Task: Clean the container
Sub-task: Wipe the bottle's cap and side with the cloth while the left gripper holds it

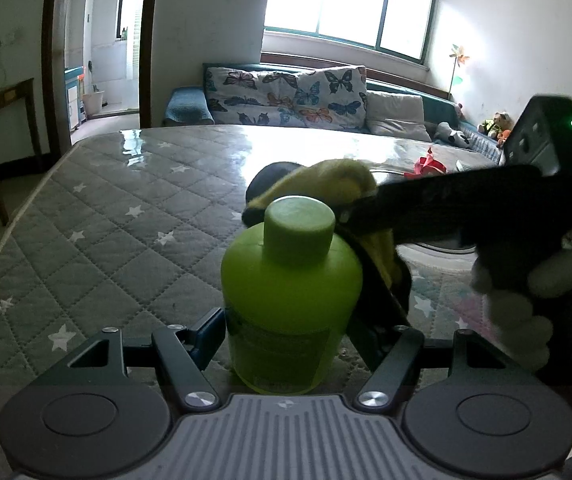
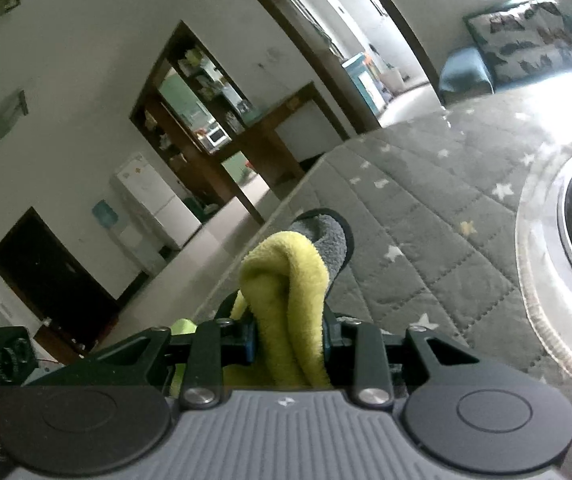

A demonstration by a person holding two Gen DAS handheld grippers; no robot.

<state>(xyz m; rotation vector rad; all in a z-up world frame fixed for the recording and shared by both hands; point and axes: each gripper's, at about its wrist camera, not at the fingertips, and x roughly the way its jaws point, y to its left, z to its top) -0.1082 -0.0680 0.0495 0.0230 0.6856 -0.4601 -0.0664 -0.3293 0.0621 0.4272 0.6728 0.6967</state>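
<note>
1. Jaws of the left gripper [image 1: 286, 332] clamp the lower body of a lime-green bottle [image 1: 289, 300], which stands upright with its round cap on, straight ahead of the left wrist camera.
2. Jaws of the right gripper [image 2: 287, 344] are pinched narrow on a folded yellow-green cloth [image 2: 286, 300]; a grey, dark-edged part of the cloth sticks out beyond the fold.
3. From the left wrist view, the right gripper reaches in from the right side and presses the cloth [image 1: 325, 184] against the bottle's cap and right shoulder.
4. A gloved hand [image 1: 525, 300] holds the right gripper's handle at the right edge.
5. Under both tools lies a grey quilted star-print cover [image 1: 106, 216] over a wide surface, glossy farther back.
6. A round white-rimmed dish with a dark middle [image 2: 557, 240] sits on that cover, right of the cloth.
7. Beyond the surface stands a sofa with a butterfly-print cushion [image 1: 286, 96] below a bright window [image 1: 349, 0].
</note>
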